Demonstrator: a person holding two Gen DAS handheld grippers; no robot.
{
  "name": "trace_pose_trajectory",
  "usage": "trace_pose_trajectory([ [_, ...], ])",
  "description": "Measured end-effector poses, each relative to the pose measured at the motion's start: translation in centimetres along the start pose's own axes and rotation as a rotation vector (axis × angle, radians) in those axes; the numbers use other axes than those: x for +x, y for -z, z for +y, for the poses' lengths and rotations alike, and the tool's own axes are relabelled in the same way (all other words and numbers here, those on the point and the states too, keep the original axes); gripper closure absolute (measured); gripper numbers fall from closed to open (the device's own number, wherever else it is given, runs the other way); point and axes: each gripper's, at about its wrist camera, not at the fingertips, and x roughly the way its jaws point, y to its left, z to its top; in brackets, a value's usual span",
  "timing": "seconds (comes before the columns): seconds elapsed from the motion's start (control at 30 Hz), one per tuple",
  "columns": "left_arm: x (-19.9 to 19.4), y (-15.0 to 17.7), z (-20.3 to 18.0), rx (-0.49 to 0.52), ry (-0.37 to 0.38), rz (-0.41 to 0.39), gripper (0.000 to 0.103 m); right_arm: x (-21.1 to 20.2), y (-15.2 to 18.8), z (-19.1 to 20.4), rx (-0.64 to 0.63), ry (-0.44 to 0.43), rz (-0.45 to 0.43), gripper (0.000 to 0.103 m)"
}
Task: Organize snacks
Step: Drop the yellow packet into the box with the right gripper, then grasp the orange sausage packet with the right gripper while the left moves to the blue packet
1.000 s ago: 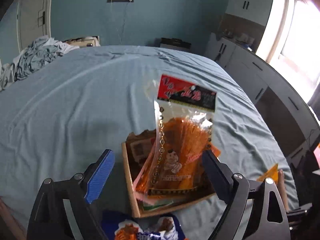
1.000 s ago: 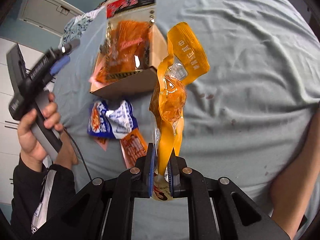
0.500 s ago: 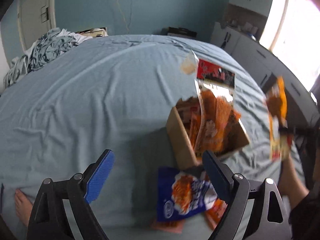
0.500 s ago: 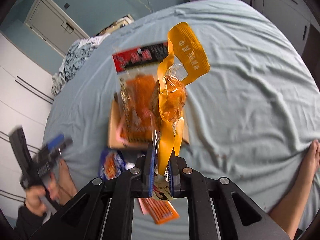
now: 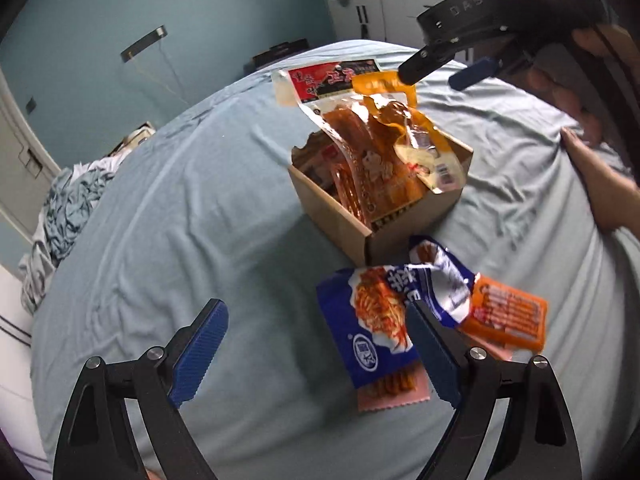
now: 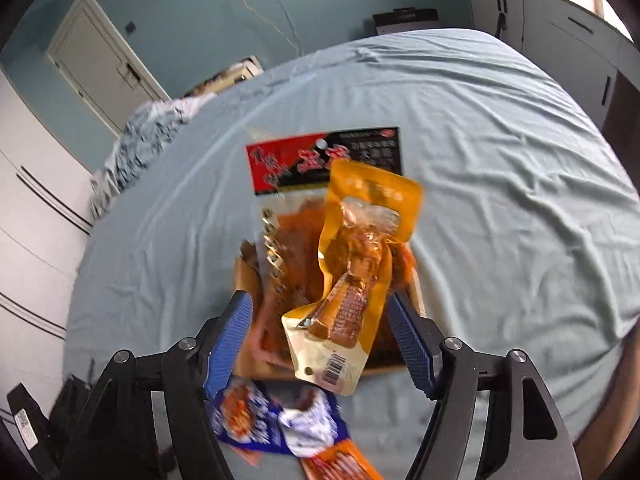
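While the right gripper (image 6: 320,330) stands wide with nothing between its fingers, the yellow snack pouch (image 6: 352,276) lies atop the cardboard box (image 5: 340,216) of snacks, and the left gripper (image 5: 316,344), also wide, hovers over the blue bag (image 5: 384,312) on the bed sheet (image 5: 180,220).

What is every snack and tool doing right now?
Right tool: open, holding nothing.
Left tool: open, holding nothing.
Yellow packet: on top of the snacks in the box.
Cardboard box: open, full of snacks.
Blue bag: lying crumpled on the bed.
Orange packet: lying flat beside the blue bag.
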Motion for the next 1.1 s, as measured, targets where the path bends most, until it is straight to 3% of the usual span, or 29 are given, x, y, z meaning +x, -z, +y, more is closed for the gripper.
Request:
trace_pose_trajectory([
  [0.13, 0.4, 0.3, 0.4, -0.026, 0.017, 0.032, 0.012, -3.8, 3.2, 1.6, -0.199, 0.211, -0.082, 0.034],
  [0.23, 0.9, 0.5, 1.6, -0.111, 0.055, 0.065, 0.012, -5.1, 6.6, 3.0, -0.310, 0.348, -0.064, 0.034],
  [0.3, 1.5, 0.8, 2.3, -0.165, 0.072, 0.097, 0.012, -4.3, 8.7, 3.0, -0.319, 0.298, 0.014, 0.034],
  [0.37, 2.1, 1.2, 3.1, -0.216, 0.086, 0.130, 0.012, -2.4, 10.2, 2.7, -0.331, 0.220, 0.153, 0.034],
  [0.43, 2.7, 1.6, 3.5, -0.256, 0.100, 0.161, 0.012, -0.4, 11.3, 3.0, -0.373, 0.238, 0.263, 0.034],
  [0.5, 3.0, 1.9, 3.8, -0.278, 0.104, 0.179, 0.012, 0.7, 12.1, 2.9, -0.378, 0.260, 0.303, 0.034],
  [0.7, 3.2, 2.1, 3.2, -0.251, 0.117, 0.187, 0.012, 3.6, 12.2, 1.9, -0.327, 0.103, 0.460, 0.034],
  [0.77, 3.6, 2.2, 2.7, -0.227, 0.119, 0.200, 0.012, 4.6, 12.7, 2.1, -0.338, 0.101, 0.479, 0.034],
  [1.1, 4.2, 1.8, -0.1, -0.118, 0.149, 0.212, 0.012, 11.2, 16.8, 6.8, -0.588, 0.108, 0.605, 0.034],
])
